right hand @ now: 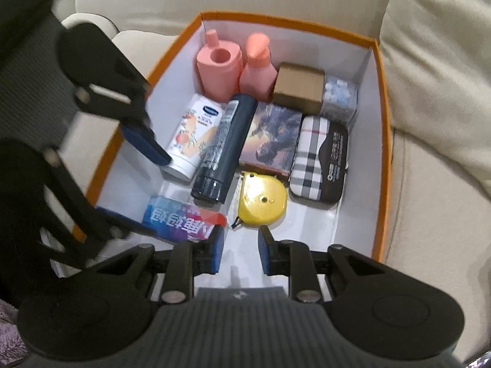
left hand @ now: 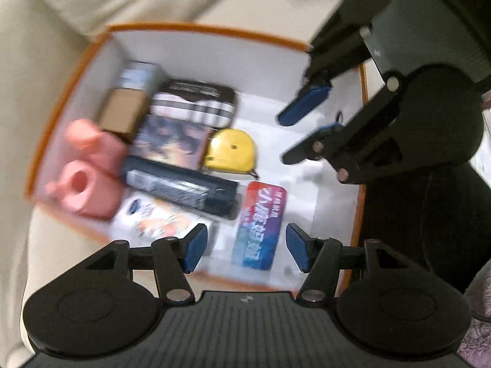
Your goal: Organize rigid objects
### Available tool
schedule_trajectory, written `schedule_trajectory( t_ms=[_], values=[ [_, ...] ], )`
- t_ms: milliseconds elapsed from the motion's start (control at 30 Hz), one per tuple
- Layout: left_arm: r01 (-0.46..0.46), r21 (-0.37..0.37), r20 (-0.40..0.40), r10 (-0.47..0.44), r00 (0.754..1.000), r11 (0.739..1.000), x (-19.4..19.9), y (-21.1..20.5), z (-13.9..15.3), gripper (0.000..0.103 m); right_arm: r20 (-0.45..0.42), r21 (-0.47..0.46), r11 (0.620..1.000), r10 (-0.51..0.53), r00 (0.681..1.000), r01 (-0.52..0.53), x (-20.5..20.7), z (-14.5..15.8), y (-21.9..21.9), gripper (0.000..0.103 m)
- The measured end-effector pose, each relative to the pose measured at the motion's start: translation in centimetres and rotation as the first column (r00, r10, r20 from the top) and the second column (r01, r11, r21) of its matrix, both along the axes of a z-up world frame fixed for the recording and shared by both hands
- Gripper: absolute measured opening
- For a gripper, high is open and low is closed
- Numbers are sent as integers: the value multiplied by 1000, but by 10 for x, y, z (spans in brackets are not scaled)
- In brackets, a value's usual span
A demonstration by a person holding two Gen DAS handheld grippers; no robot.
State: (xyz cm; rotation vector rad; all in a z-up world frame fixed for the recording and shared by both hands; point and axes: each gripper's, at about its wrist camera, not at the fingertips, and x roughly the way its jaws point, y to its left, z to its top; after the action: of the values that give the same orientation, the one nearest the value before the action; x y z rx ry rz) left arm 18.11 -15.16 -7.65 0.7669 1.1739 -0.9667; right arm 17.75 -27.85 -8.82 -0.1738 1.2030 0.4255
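Cream sofa cushions carry my orange-rimmed box [right hand: 382,122], where bottles, tins and a yellow tape measure [right hand: 262,204] lie packed side by side to save room. Both my left jaws [left hand: 245,250] and right jaws [right hand: 240,250] hang parted and empty above it.

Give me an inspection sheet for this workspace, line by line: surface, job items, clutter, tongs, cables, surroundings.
Surface: orange box with white floor, on a cream sofa.
Job's things: two pink bottles, brown carton, white tube, dark tube, picture box, plaid case, yellow tape measure, red-blue pack, all lying inside the box.
Clutter: nothing seen.
Tongs: left tongs open, empty; right tongs open, empty, above bare floor.
Cables: nothing seen.
Surroundings: purple fuzzy fabric at the edge.
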Motion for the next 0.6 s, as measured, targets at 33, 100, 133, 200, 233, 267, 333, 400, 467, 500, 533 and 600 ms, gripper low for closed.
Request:
schedule_trajectory(
  t_ms=[33, 100, 133, 200, 233, 267, 333, 400, 467, 500, 533, 600],
  values=[
    [-33, -13, 18, 33, 999, 999, -2, 9, 8, 69, 11, -6, 1000, 2, 1000, -2, -2, 5, 2, 33],
    [-91, -37, 45, 93, 995, 995, -5, 13, 22, 70, 31, -14, 1000, 7, 999, -6, -8, 16, 7, 36],
    [-130, -48, 59, 133, 989, 990, -9, 22, 30, 70, 43, -14, 1000, 9, 999, -8, -10, 21, 9, 38],
    [-193, -72, 85, 199, 976, 978, -13, 35, 37, 71, 71, -14, 1000, 9, 997, -8, -18, 33, 14, 42],
    [-222, -87, 96, 230, 969, 971, -17, 42, 49, 71, 86, -13, 1000, 8, 996, -7, -22, 40, 17, 42],
    [-247, -103, 107, 258, 960, 963, -21, 49, 54, 71, 102, -10, 1000, 8, 995, -7, -27, 47, 20, 43],
    [-293, -143, 134, 312, 941, 945, -32, 64, 68, 72, 136, -2, 1000, 2, 991, -2, -36, 60, 27, 45],
    [-333, -178, 157, 360, 919, 926, -42, 76, 81, 75, 176, 9, 1000, -11, 984, 10, -46, 74, 35, 52],
    [-369, -223, 175, 409, 896, 902, -51, 89, 94, 77, 213, 24, 999, -28, 977, 24, -57, 87, 43, 54],
    [-384, -248, 183, 432, 883, 890, -56, 94, 100, 79, 228, 32, 999, -36, 973, 30, -62, 93, 47, 54],
    [-398, -278, 202, 458, 865, 874, -63, 100, 107, 80, 245, 40, 998, -46, 969, 38, -67, 98, 51, 58],
    [-410, -332, 243, 496, 833, 850, -74, 109, 116, 86, 287, 58, 997, -71, 955, 56, -78, 109, 59, 67]
  ],
)
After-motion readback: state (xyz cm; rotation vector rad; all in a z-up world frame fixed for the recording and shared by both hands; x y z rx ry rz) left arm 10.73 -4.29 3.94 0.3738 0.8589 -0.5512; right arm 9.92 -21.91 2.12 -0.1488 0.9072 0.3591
